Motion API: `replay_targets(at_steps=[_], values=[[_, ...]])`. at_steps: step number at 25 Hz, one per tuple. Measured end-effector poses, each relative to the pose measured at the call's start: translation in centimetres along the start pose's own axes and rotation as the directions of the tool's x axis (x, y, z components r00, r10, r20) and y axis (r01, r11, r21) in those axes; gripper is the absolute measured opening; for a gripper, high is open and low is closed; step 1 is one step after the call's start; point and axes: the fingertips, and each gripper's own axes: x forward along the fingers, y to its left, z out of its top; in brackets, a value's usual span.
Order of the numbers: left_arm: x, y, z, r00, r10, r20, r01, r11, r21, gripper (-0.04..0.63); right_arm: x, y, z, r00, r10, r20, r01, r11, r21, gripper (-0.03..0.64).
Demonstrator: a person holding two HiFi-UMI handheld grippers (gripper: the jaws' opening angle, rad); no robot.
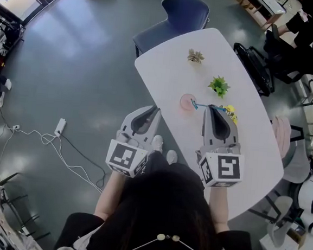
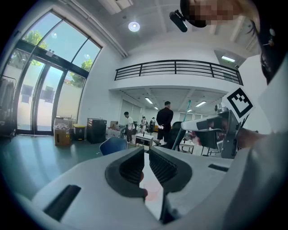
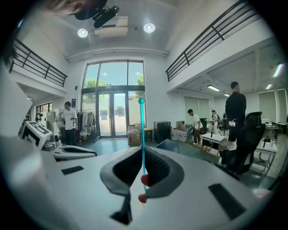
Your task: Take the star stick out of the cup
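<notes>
right gripper [image 3: 143, 155]: jaws clamped on the stick [image 3: 142, 134], which sits in the slit btwn the pads.
stick, axis: thin teal rod. In the right gripper view it runs straight up the picture out of the jaws, w/ a small ball end topmost.
stick, from left gripper view: the stick [image 2: 185, 119] rises steeply from the right gripper's tips, leaning a little to the right at the top.
stick, from head view: the stick [image 1: 201, 104] looks foreshortened and runs from the right gripper [image 1: 209, 108] tips leftward to the cup.
stick vs cup: far end lies over the rim of the cup [image 1: 182, 99] in the picture; can't tell if it's inside. Star end not made out.
cup: pink, upright on the table [image 1: 177, 69], just left of the right gripper tips.
left gripper [image 2: 146, 152]: jaws nearly together, only a slit, nothing in it.
left gripper, place: the left gripper [image 1: 153, 110] is at the table's near-left edge, near the cup but apart from it.
beyond: yellow thing [image 1: 231, 111] just right of the right gripper; plant [image 1: 218, 86] farther up the table.
</notes>
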Motion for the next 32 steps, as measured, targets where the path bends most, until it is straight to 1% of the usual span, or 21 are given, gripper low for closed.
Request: replay_targets(at_steps=[9, 14, 25, 32], values=[[0.91, -0.47, 0.07, 1.000, -0.012, 0.000, 0.012, 1.000, 0.003, 0.037, -0.02, -0.59, -0.28, 1.000, 0.005, -0.002, -0.005, 1.000, -0.006, 0.018], [0.86, -0.58, 0.02, 1.000, -0.009, -0.004, 0.010, 1.000, 0.004, 0.037, -0.10, -0.71, -0.46, 1.000, 0.013, -0.004, -0.013, 1.000, 0.012, 0.018], [0.62, -0.63, 0.12, 1.000, -0.006, -0.002, 0.006, 1.000, 0.010, 0.037, -0.11, -0.23, -0.15, 1.000, 0.020, -0.003, -0.020, 0.999, -0.040, 0.018], [0.50, -0.68, 0.21, 1.000, -0.003, -0.001, 0.003, 1.000, 0.012, 0.037, -0.25, -0.53, 0.07, 1.000, 0.017, 0.006, -0.016, 0.999, -0.031, 0.018]])
